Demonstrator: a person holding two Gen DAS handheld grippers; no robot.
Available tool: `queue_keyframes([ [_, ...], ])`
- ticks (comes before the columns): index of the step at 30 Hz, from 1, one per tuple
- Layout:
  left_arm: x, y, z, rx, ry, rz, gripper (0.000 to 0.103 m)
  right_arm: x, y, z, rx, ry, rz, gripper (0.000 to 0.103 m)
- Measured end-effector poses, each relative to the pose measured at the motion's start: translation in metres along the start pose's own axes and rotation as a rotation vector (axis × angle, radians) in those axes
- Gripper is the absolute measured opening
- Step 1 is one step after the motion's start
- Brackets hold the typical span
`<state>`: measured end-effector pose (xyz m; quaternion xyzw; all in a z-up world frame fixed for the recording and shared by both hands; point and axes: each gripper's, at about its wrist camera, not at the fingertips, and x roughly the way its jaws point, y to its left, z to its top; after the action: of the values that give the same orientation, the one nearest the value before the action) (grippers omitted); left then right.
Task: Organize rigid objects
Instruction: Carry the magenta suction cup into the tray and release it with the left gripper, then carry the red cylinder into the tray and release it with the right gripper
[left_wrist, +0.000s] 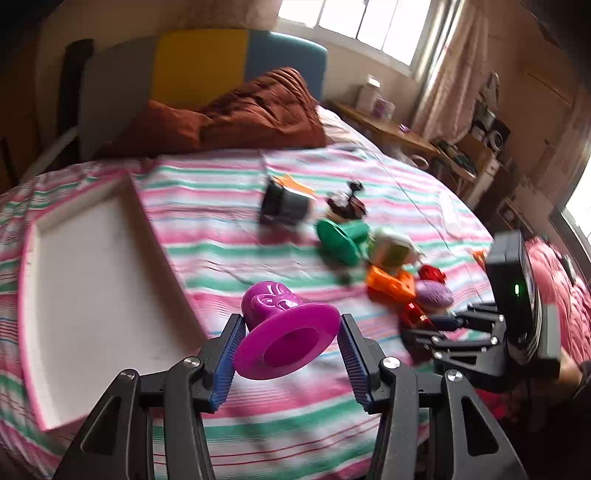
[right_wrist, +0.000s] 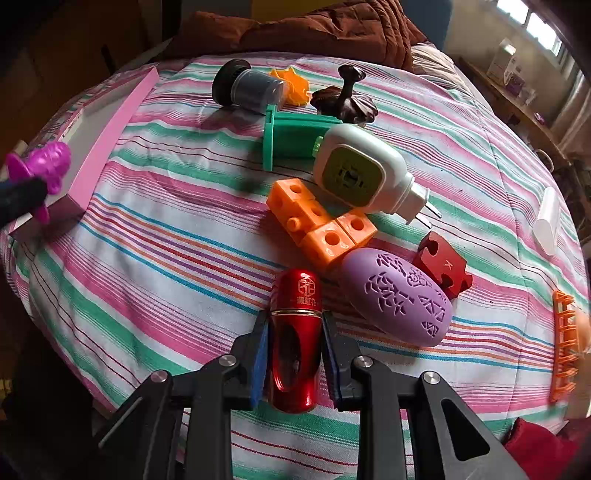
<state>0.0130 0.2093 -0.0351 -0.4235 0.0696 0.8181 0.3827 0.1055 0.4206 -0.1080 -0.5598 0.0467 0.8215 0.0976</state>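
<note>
Fingers (left_wrist: 232, 354) of left gripper (left_wrist: 288, 347) clamped magenta flanged piece (left_wrist: 284, 332), lifted above striped bed (left_wrist: 229, 236), beside white tray (left_wrist: 92, 280). Right gripper (right_wrist: 293, 354) gripped red capsule (right_wrist: 295, 332) lying on bed, touching purple oval (right_wrist: 399, 299).

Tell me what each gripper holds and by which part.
Left gripper: magenta toy, by its wide flange rim. Right gripper: red capsule, by its lower body's sides.
</note>
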Motion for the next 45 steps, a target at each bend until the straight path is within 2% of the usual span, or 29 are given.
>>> queue_keyframes([
  [3,-0.015,0.041,0.015,-0.066,-0.035,0.061,0.052,-0.001,0.002,0.001,-0.010,-0.008,-0.015,0.026],
  [5,-0.018,0.077,0.025,-0.108,-0.043,0.128,0.052,-0.001,0.004,0.003,-0.022,-0.014,-0.027,0.026],
  [10,-0.005,0.163,0.043,-0.223,-0.023,0.271,0.052,-0.002,0.005,0.007,-0.039,-0.025,-0.036,0.026],
  [13,0.007,0.197,0.053,-0.266,-0.006,0.318,0.052,-0.003,0.006,0.004,-0.047,-0.034,-0.039,0.026],
  [17,0.023,0.219,0.069,-0.256,-0.004,0.373,0.052,-0.004,0.006,0.005,-0.047,-0.041,-0.037,0.026],
  [20,0.035,0.230,0.079,-0.254,-0.002,0.412,0.052,-0.006,0.006,-0.009,-0.046,-0.048,-0.033,0.026],
  [24,0.054,0.249,0.086,-0.257,0.021,0.477,0.053,-0.001,0.008,-0.006,-0.046,-0.052,-0.032,0.026],
  [25,0.055,0.253,0.086,-0.267,0.025,0.480,0.056,-0.001,0.008,-0.006,-0.046,-0.052,-0.031,0.026],
  [26,0.055,0.255,0.085,-0.275,0.026,0.484,0.059,0.000,0.008,-0.005,-0.045,-0.053,-0.030,0.026],
  [28,0.050,0.258,0.082,-0.295,0.014,0.485,0.075,0.000,0.008,-0.004,-0.042,-0.053,-0.028,0.026],
  [30,0.042,0.255,0.078,-0.302,0.005,0.473,0.076,0.001,0.009,-0.003,-0.044,-0.054,-0.032,0.026],
  [35,0.007,0.228,0.060,-0.283,-0.045,0.498,0.076,0.001,0.012,-0.004,-0.054,-0.059,-0.049,0.027],
  [42,-0.044,0.152,0.024,-0.179,-0.126,0.469,0.076,0.002,0.016,-0.004,-0.065,-0.066,-0.069,0.027],
  [45,-0.053,0.124,0.011,-0.154,-0.126,0.455,0.076,0.002,0.016,-0.004,-0.054,-0.068,-0.070,0.027],
])
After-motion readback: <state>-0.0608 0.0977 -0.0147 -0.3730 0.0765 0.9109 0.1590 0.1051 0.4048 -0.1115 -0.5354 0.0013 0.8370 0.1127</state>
